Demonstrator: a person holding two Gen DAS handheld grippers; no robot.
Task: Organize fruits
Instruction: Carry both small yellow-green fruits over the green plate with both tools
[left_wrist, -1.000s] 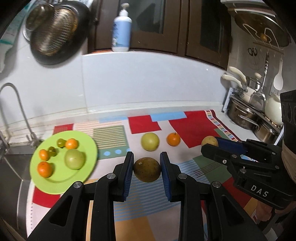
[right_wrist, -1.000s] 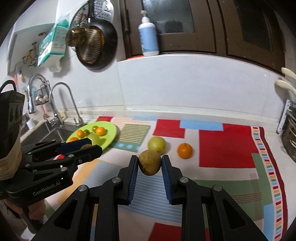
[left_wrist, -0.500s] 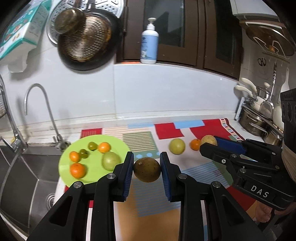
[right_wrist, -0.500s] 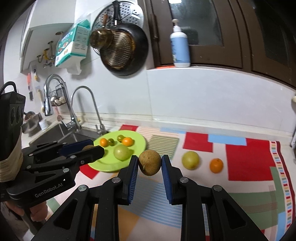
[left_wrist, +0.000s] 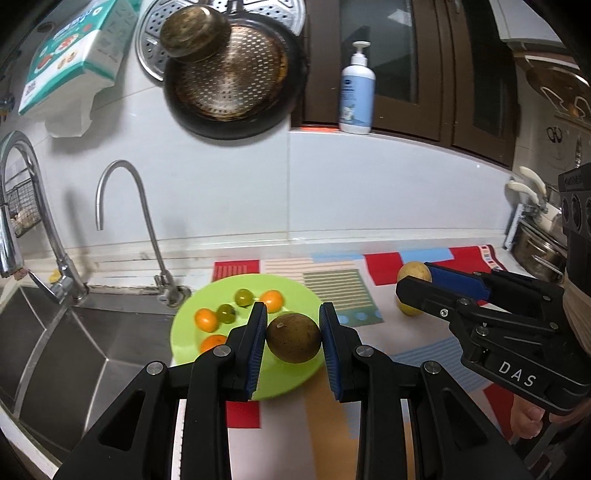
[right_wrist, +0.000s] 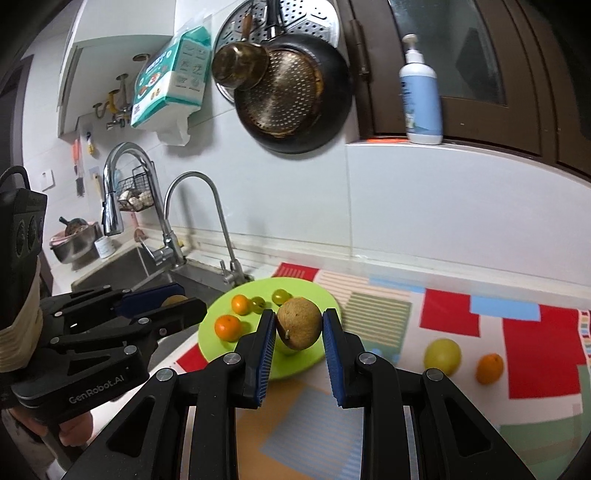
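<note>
Grippers both clenched: left gripper (left_wrist: 293, 334) on brown fruit (left_wrist: 293, 338), right gripper (right_wrist: 299, 328) on tan fruit (right_wrist: 299, 328), poised above green plate (left_wrist: 184, 332) for drop-off.

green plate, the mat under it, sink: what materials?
Green plate: probably plastic or melamine; flat uniform lime colour with a soft sheen, no glaze highlights.
Mat: likely woven fabric or printed vinyl; matte colour blocks and stripes, lies flat. Can't tell which.
Sink: stainless steel; brushed grey basin with creased corners and dull reflections.
</note>
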